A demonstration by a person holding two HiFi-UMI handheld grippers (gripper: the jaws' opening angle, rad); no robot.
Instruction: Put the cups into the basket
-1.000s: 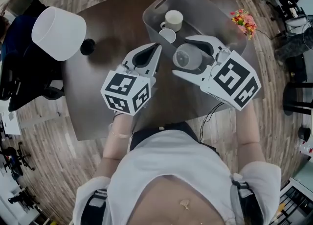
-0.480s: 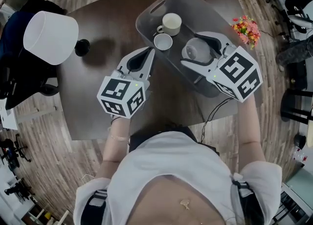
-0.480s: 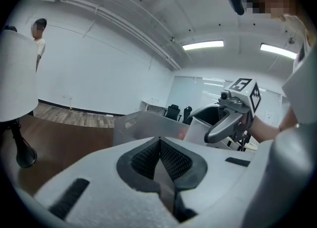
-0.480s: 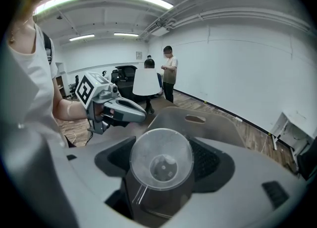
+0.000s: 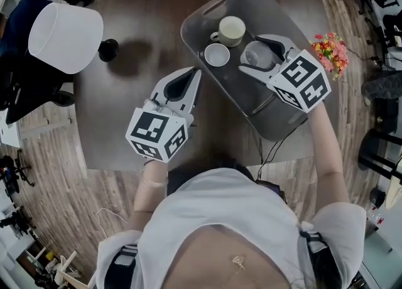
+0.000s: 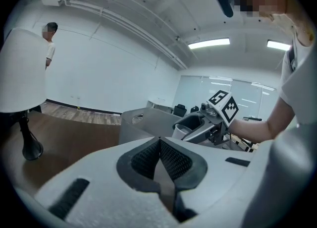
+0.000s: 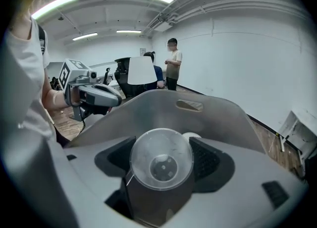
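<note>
A grey plastic basket (image 5: pixel 295 121) stands on the dark table (image 5: pixel 125 124), with two white cups (image 5: pixel 230 30) (image 5: pixel 217 54) inside at its far end. My right gripper (image 5: pixel 259 54) is shut on a clear plastic cup (image 5: pixel 257 55) and holds it inside the basket, beside the white cups. In the right gripper view the clear cup (image 7: pixel 161 159) sits between the pads with its mouth toward the camera, and the basket's far wall (image 7: pixel 190 105) is behind it. My left gripper (image 5: pixel 191 80) hangs over the table left of the basket, shut and empty; its pads (image 6: pixel 159 160) meet.
A white lamp shade (image 5: pixel 66 35) on a black base (image 5: pixel 108 49) stands at the table's left end. A small bunch of flowers (image 5: pixel 331 48) lies at the right, beyond the basket. A black cable (image 5: pixel 271 149) trails off the near table edge. People stand at the room's far side.
My right gripper has carried the clear cup forward and down into the basket, toward the white cups. The left gripper has sunk a little over the table.
</note>
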